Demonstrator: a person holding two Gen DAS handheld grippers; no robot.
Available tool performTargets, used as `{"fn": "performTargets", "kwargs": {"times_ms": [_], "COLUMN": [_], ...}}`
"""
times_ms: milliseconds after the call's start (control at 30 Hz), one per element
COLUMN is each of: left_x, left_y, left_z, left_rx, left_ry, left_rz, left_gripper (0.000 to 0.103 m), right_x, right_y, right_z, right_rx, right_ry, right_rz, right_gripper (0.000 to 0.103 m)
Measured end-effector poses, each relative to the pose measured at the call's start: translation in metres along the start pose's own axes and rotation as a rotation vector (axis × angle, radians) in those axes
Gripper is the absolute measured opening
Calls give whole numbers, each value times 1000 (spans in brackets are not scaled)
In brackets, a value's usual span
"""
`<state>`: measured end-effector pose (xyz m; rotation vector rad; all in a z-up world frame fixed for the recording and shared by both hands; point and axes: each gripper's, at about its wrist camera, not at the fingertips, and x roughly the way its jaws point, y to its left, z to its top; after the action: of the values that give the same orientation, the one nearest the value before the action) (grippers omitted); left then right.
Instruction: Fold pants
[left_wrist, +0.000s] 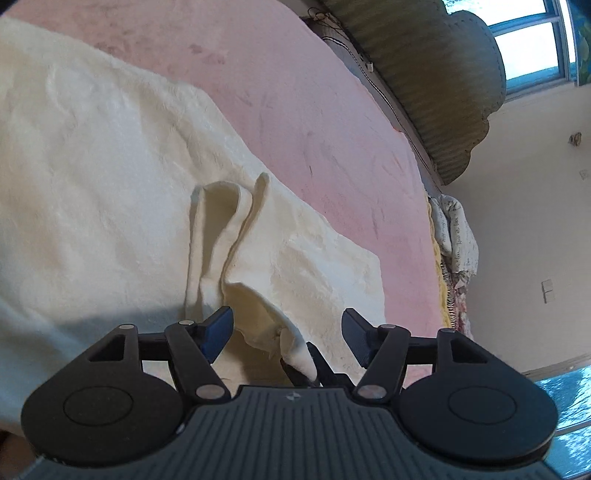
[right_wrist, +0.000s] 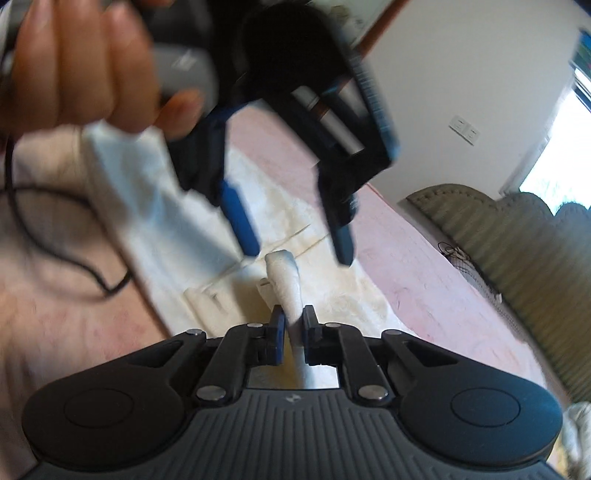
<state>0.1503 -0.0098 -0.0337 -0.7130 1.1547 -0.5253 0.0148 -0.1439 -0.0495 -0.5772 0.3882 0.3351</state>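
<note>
1. Your right gripper (right_wrist: 293, 323) is clamped down tight on a bunched-up fold of the cream pants (left_wrist: 110, 177).
2. Your left gripper (left_wrist: 288, 332) is hanging wide open just above that fold, gripping nothing.
3. Pants are spread across the pink bed (left_wrist: 295, 92).
</note>
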Motion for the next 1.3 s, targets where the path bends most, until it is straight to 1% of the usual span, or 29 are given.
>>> {"fn": "performTargets", "kwargs": {"times_ms": [67,133,200,267,333,400,433,467,500,567,600,633,667,700,733,767,800,833,867,900,967,1000,1067,1133,1167,1233,1300], "left_x": [9,20,28,30,28,30,32,35,36,36,34,32,29,26,22,19,13,8,2,-6,-22,-28,-33,-30,-27,-25,-27], "left_y": [6,13,24,29,29,26,25,24,22,21,21,21,22,21,21,20,19,18,16,12,7,6,4,2,4,9,10], "left_z": [2,6,6,6,5,6,7,8,8,6,4,3,2,1,0,-1,-2,-3,-5,-7,-12,-14,-19,-22,-22,-21,-19], "left_rx": [-60,-118,-202,-234,-226,-205,-198,-188,-172,-152,-142,-136,-129,-114,-97,-85,-67,-52,-33,-4,33,49,78,118,114,110,113], "left_ry": [13,26,44,59,48,52,60,70,73,57,49,41,32,25,16,3,-10,-23,-42,-65,-105,-114,-130,-138,-134,-119,-127], "left_rz": [-13,-44,-82,-109,-109,-96,-91,-81,-67,-47,-54,-57,-55,-52,-45,-36,-29,-17,2,16,33,31,67,120,144,160,171], "left_gripper": [68,69,71,72,70,60,41,24,21,9,9,8,8,7,7,6,6,6,5,4,3,3,3,2,2,4,9], "right_x": [-4,-10,-14,-16,-14,-14,-13,-11,-9,-4,-3,-1,2,5,6,8,10,13,16,17,15,12,7,10,12,17,18], "right_y": [-9,-18,-24,-26,-27,-26,-25,-23,-21,-16,-11,-5,0,5,8,10,10,9,9,9,12,13,15,17,19,20,11], "right_z": [0,1,1,1,1,1,1,2,1,1,-1,-2,-4,-5,-5,-4,-2,1,3,4,9,11,14,13,11,7,4], "right_rx": [49,98,140,160,162,165,160,153,146,119,90,55,21,-18,-47,-64,-54,-38,-24,-16,-9,4,32,42,39,63,125], "right_ry": [-14,-31,-47,-59,-50,-52,-50,-48,-38,7,17,24,33,41,38,32,33,33,39,33,20,4,-22,-18,-11,1,-4], "right_rz": [17,32,42,30,27,37,42,50,69,104,95,65,31,-8,-32,-31,-18,1,15,17,47,63,109,134,140,156,177], "right_gripper": [10,10,10,10,10,10,10,10,10,10,14,18,31,49,52,50,46,36,17,15,11,11,11,11,11,11,13]}}
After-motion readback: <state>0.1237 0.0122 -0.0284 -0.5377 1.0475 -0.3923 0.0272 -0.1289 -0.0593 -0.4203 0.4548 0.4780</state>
